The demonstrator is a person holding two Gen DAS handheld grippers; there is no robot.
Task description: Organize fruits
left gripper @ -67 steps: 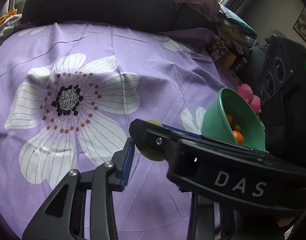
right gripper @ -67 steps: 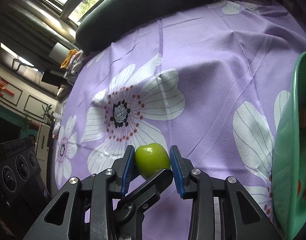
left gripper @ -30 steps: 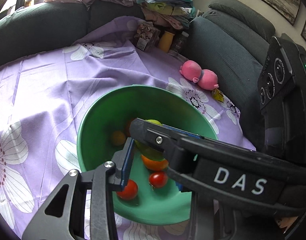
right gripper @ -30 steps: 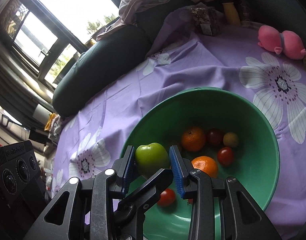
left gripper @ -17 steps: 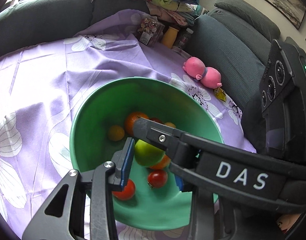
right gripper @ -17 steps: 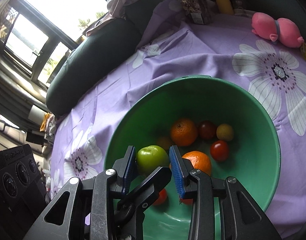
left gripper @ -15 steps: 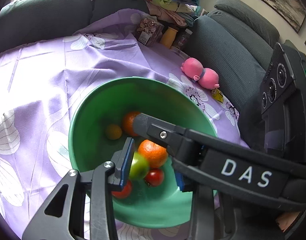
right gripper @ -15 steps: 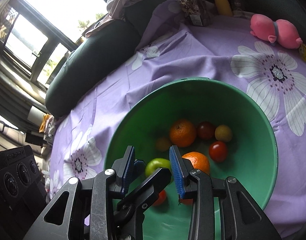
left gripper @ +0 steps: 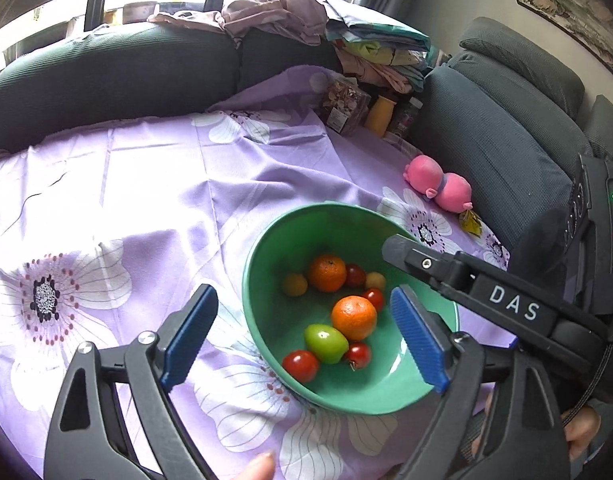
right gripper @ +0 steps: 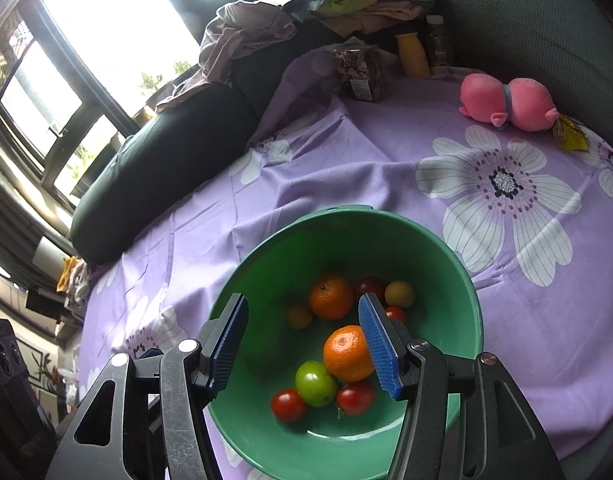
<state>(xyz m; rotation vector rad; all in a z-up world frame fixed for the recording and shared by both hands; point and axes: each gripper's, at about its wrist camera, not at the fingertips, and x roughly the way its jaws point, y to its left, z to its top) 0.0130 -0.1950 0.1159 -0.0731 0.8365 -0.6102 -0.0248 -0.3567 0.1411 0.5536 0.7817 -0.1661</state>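
Green apple (right gripper: 315, 383) loose among oranges in the green bowl (right gripper: 446, 260), both grippers' just-opened jaws released and empty above

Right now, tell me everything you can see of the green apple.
The green apple is small, round and yellow-green, with smooth glossy skin. It lies loose low in the green bowl, free of both open grippers. It rests against the nearer orange, with one red tomato close on one side and another on the other. No stem or blemish shows.
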